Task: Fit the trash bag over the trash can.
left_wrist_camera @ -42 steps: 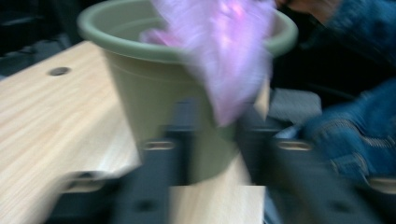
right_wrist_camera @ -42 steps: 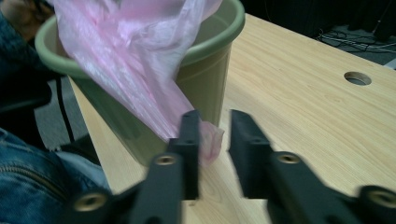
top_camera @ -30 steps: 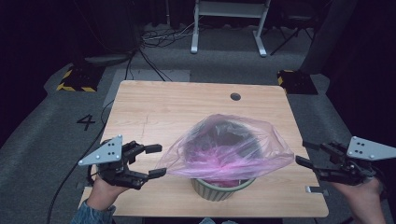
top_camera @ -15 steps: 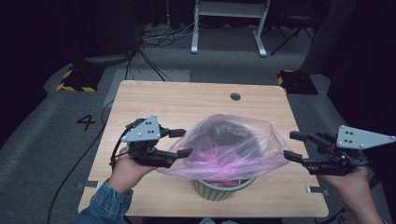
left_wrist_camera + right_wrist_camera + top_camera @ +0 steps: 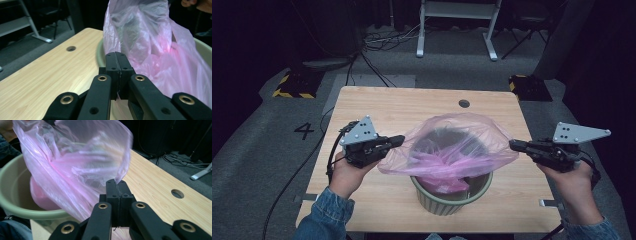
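High view: the pink plastic bag (image 5: 452, 150) billows over the pale green bin (image 5: 452, 197) at about 6 o'clock on the wooden table (image 5: 412, 105). At 9 o'clock of the bag, the left gripper (image 5: 398, 140) has just closed and pinches the bag's edge. At 3 o'clock, the right gripper (image 5: 514, 145) has also just closed, apparently nipping the opposite edge. Both jaw pairs are pressed together, the film stretched between the 2.
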The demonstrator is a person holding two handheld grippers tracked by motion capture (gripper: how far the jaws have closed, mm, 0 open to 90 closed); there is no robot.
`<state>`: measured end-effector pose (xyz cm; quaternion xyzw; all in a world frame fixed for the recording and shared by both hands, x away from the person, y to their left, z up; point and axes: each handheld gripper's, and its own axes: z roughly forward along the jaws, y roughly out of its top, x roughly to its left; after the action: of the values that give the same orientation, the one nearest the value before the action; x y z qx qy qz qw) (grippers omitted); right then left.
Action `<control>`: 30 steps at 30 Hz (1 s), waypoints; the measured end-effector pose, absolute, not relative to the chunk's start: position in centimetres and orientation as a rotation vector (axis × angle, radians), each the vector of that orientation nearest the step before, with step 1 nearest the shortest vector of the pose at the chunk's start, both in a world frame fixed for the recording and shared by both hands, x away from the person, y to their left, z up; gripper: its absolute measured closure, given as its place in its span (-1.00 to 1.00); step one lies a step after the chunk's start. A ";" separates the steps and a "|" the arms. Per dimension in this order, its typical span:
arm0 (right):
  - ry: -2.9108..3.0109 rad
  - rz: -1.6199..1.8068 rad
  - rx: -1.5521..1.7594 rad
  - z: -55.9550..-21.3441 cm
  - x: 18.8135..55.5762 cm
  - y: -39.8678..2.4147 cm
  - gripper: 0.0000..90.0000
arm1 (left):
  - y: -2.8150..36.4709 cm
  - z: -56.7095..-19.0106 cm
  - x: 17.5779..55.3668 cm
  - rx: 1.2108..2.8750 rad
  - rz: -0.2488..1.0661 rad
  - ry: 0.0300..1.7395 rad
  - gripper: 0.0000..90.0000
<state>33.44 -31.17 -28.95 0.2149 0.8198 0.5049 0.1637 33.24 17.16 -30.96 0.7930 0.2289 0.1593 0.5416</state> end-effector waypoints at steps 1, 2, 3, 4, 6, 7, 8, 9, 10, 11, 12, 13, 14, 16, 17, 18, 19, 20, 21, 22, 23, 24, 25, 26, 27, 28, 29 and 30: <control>2.336 1.438 0.622 -29.1 33.7 -31.2 0.99 | 17.4 -31.1 33.3 1.879 0.381 0.554 0.99; 2.337 1.435 0.627 -29.2 33.9 -31.2 0.99 | 17.8 -31.3 33.5 1.873 0.383 0.567 0.99; 2.337 1.427 0.629 -29.4 34.2 -31.2 0.99 | 17.9 -31.4 33.6 1.874 0.390 0.576 0.99; 2.338 1.417 0.629 -29.4 34.3 -31.1 0.99 | 18.2 -31.6 33.8 1.872 0.395 0.589 0.99; 2.341 1.400 0.638 -29.6 35.0 -30.9 0.99 | 18.6 -31.9 34.1 1.871 0.396 0.605 0.99; 2.344 1.397 0.643 -29.7 35.3 -30.9 0.99 | 18.8 -32.1 34.2 1.870 0.399 0.615 0.99; 2.348 1.393 0.652 -29.7 35.7 -30.9 0.99 | 19.0 -32.2 34.3 1.868 0.398 0.621 0.99; 2.349 1.390 0.659 -29.8 36.0 -31.0 0.99 | 19.3 -32.3 34.4 1.867 0.402 0.628 0.99; 2.354 1.383 0.669 -29.9 36.4 -31.0 0.99 | 19.5 -32.4 34.4 1.862 0.406 0.635 0.99; 2.358 1.379 0.673 -30.0 36.7 -31.0 0.99 | 19.7 -32.5 34.5 1.862 0.410 0.639 0.99; 2.361 1.371 0.680 -30.0 36.9 -31.0 0.99 | 19.9 -32.6 34.5 1.860 0.410 0.647 0.99; 2.360 1.370 0.681 -30.0 37.1 -31.1 0.99 | 20.1 -32.6 34.6 1.860 0.412 0.652 0.99; 2.359 1.378 0.683 -30.0 37.3 -31.2 0.99 | 20.2 -32.7 34.7 1.860 0.410 0.652 0.99; 2.379 1.396 0.684 -30.1 37.6 -31.1 0.88 | 20.1 -32.9 34.8 1.853 0.400 0.637 0.99; 2.382 1.394 0.671 -30.1 37.8 -30.8 0.76 | 20.0 -33.0 34.8 1.852 0.400 0.633 0.99; 2.377 1.400 0.659 -30.1 37.8 -30.5 0.61 | 19.7 -33.0 34.9 1.854 0.401 0.626 0.99; 2.366 1.419 0.638 -30.1 38.0 -30.0 0.40 | 19.5 -33.1 35.0 1.851 0.399 0.621 0.99; 2.358 1.428 0.623 -30.1 38.1 -29.6 0.30 | 19.3 -33.1 35.0 1.857 0.400 0.617 0.99; 2.350 1.433 0.613 -30.0 38.2 -29.2 0.28 | 19.1 -33.1 35.1 1.858 0.401 0.612 0.99; 2.343 1.438 0.606 -29.8 38.4 -28.9 0.29 | 18.9 -33.1 35.2 1.865 0.401 0.608 0.99; 2.334 1.442 0.607 -29.7 38.6 -28.6 0.34 | 18.7 -33.1 35.3 1.867 0.403 0.607 0.99; 2.330 1.446 0.618 -29.6 38.9 -28.4 0.45 | 18.5 -33.2 35.4 1.872 0.406 0.609 0.99; 2.332 1.450 0.633 -29.6 39.3 -28.3 0.58 | 18.4 -33.3 35.4 1.876 0.410 0.611 0.99; 2.335 1.453 0.641 -29.6 39.6 -28.1 0.64 | 18.1 -33.5 35.6 1.885 0.417 0.615 0.99; 2.341 1.449 0.671 -29.8 40.1 -27.9 0.71 | 17.9 -33.7 35.8 1.889 0.413 0.622 0.99; 2.351 1.439 0.689 -30.1 40.5 -27.7 0.75 | 17.8 -33.8 36.0 1.894 0.412 0.623 0.99; 2.361 1.431 0.700 -30.3 40.8 -27.6 0.75 | 17.5 -34.2 36.4 1.906 0.412 0.634 0.99; 2.373 1.408 0.718 -30.9 41.3 -27.2 0.78 | 17.3 -34.4 36.5 1.915 0.415 0.638 0.99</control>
<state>41.27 -27.21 -30.86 0.2492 0.8235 0.4887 0.1446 36.53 17.32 -34.41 0.7969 0.2654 0.1725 0.5145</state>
